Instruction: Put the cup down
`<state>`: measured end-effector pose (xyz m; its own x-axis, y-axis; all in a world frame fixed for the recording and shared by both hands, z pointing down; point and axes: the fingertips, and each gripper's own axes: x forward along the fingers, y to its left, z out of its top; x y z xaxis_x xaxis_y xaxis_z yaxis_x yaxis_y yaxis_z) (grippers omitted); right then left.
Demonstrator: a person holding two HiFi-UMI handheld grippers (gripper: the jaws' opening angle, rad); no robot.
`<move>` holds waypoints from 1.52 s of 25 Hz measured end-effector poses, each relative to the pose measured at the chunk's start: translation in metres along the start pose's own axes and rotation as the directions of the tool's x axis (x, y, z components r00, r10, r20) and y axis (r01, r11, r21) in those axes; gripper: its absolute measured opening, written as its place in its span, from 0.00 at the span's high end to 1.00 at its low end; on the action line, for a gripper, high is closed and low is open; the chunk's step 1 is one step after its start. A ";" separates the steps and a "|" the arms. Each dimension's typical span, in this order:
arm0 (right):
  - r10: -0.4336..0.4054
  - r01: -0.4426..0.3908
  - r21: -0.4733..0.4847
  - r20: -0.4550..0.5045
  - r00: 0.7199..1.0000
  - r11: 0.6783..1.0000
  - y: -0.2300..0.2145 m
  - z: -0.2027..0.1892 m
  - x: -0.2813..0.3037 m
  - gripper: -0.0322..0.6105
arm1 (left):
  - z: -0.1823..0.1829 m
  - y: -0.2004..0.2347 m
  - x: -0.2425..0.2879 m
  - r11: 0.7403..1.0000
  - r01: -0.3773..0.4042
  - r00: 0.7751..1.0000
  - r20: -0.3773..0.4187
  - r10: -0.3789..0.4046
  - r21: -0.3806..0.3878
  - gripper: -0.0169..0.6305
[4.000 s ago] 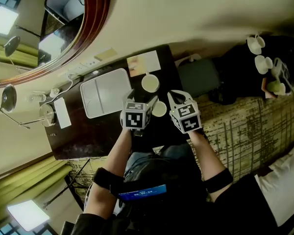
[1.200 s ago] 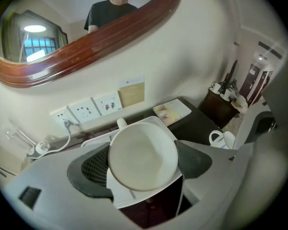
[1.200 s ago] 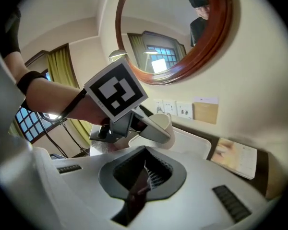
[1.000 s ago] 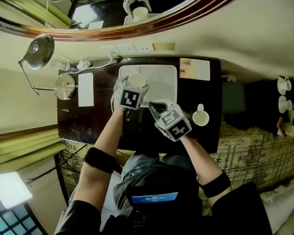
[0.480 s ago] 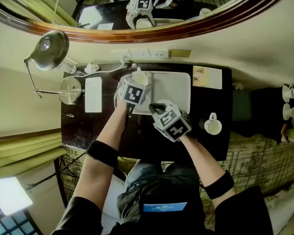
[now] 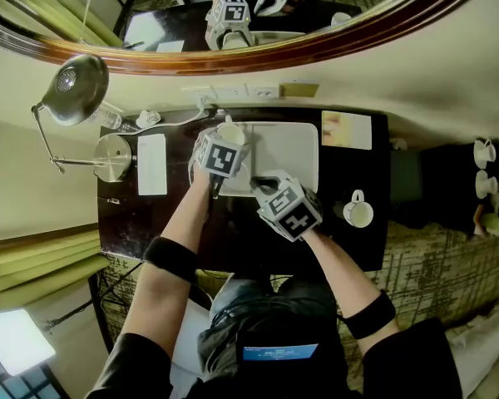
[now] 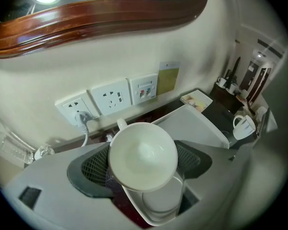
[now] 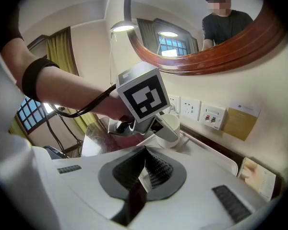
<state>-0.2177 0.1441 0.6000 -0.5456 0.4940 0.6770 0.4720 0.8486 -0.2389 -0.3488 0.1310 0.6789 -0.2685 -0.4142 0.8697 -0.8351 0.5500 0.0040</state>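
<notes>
A white cup (image 7: 143, 152) sits between the pads of my left gripper (image 7: 143, 161), which is shut on it, with the handle pointing toward the wall. It hangs just over the left end of the white tray (image 7: 197, 123), above a round recess. From the head view the cup (image 6: 231, 133) is over the tray's (image 6: 287, 144) far left corner, beyond the left gripper (image 6: 224, 144). In the right gripper view the same cup (image 8: 170, 127) shows under the left gripper's marker cube. My right gripper (image 8: 145, 164) is shut and empty, hovering at the tray's near edge (image 6: 262, 181).
A second white cup (image 6: 358, 213) stands on the dark table (image 6: 150, 214) right of the tray. Wall sockets (image 7: 117, 97) with a plugged cable lie behind. A desk lamp (image 6: 71, 81), a white card (image 6: 151, 165) and a leaflet (image 6: 346, 129) share the table. More cups (image 6: 485, 152) stand far right.
Since four seconds ago the left gripper has carried the cup from the table's right side to the tray's left end. Over the last second both grippers sank slightly, then held still.
</notes>
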 end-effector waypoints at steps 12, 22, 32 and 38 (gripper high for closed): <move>0.007 -0.007 0.011 -0.008 1.000 1.000 0.000 -0.008 -0.002 0.95 | 0.004 0.004 0.005 0.998 -0.012 0.998 0.058 0.016 -0.059 0.33; 0.007 -0.007 -0.005 -0.004 1.000 1.000 0.001 -0.006 -0.013 0.95 | 0.018 0.010 -0.016 0.996 -0.047 0.994 0.097 0.055 -0.082 0.25; -0.006 0.007 -0.020 0.012 1.000 1.000 0.010 -0.004 -0.048 0.95 | 0.017 -0.039 -0.073 1.000 -0.017 0.993 0.115 0.019 -0.022 0.25; -0.020 0.020 -0.023 0.018 1.000 1.000 0.015 -0.009 -0.076 0.95 | 0.017 -0.073 -0.116 1.000 -0.019 0.981 0.195 0.022 -0.019 0.42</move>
<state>-0.1634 0.1175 0.5509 -0.5670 0.4802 0.6693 0.4764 0.8540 -0.2092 -0.2653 0.1266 0.5698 -0.3756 -0.5353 0.7566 -0.8207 0.5713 -0.0032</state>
